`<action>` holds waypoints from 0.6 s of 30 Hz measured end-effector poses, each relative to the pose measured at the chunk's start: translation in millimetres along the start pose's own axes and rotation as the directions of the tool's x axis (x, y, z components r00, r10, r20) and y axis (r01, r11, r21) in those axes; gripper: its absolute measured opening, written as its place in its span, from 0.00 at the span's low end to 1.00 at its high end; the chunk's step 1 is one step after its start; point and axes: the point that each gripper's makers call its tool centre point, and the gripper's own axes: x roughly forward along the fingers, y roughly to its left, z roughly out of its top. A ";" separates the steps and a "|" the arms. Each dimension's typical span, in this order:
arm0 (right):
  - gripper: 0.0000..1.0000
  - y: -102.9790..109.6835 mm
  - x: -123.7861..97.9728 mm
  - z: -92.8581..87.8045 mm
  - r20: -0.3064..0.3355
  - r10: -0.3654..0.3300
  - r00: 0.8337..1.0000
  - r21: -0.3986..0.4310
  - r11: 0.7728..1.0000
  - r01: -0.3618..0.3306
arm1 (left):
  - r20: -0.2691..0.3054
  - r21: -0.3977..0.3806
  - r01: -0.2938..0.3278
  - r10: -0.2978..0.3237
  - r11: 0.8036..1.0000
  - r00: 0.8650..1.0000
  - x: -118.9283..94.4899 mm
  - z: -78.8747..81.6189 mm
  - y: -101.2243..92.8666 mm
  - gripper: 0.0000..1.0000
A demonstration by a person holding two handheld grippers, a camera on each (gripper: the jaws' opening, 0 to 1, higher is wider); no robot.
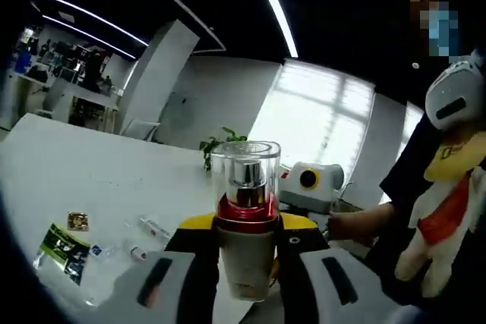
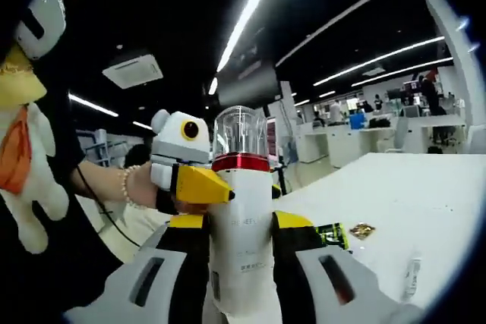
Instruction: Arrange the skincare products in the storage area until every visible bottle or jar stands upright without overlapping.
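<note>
One skincare bottle point(image 1: 244, 180) with a clear domed cap, a red ring and a pale body is held up in the air above the white table point(image 1: 99, 172). My left gripper point(image 1: 249, 227) is shut on its body just under the red ring. In the right gripper view the same bottle point(image 2: 241, 218) stands upright between the jaws of my right gripper point(image 2: 239, 225), which is shut on its lower body. There the left gripper point(image 2: 199, 184) comes in from the left, a yellow jaw pressed against the bottle near the ring.
On the table lie a green-and-black sachet point(image 1: 61, 248), a small gold packet point(image 1: 77, 221) and small clear vials point(image 1: 152, 227). The sachet point(image 2: 332, 234) and a small tube point(image 2: 411, 275) also lie near the right gripper. A plush toy point(image 1: 448, 210) hangs on the person.
</note>
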 end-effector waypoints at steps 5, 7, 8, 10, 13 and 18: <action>0.31 22.0 -0.9 5.1 -0.069 0.162 0.984 0.047 0.986 -0.159 | -0.083 0.085 0.157 -0.150 0.984 0.985 7.9 3.2 -25.8 0.23; 0.30 18.1 0.0 9.6 -0.052 0.114 0.992 0.020 0.993 -0.113 | -0.077 0.078 0.155 -0.149 0.985 0.986 9.9 8.5 -23.1 0.23; 0.30 13.9 0.0 12.4 -0.042 0.070 0.997 -0.027 0.997 -0.071 | -0.078 0.081 0.167 -0.160 0.983 0.984 10.1 9.8 -22.1 0.23; 0.29 10.5 -0.6 14.0 -0.035 0.022 0.999 -0.023 0.999 -0.022 | -0.075 0.079 0.172 -0.166 0.982 0.983 11.0 12.0 -19.2 0.24; 0.29 4.9 -1.7 20.4 -0.001 -0.053 0.999 -0.012 0.999 0.053 | -0.045 0.068 0.165 -0.162 0.984 0.986 17.1 17.1 -20.2 0.24; 0.28 -9.0 -3.6 28.9 0.022 -0.163 0.986 -0.019 0.986 0.163 | 0.023 0.035 0.096 -0.097 0.995 0.995 20.6 27.4 -11.4 0.25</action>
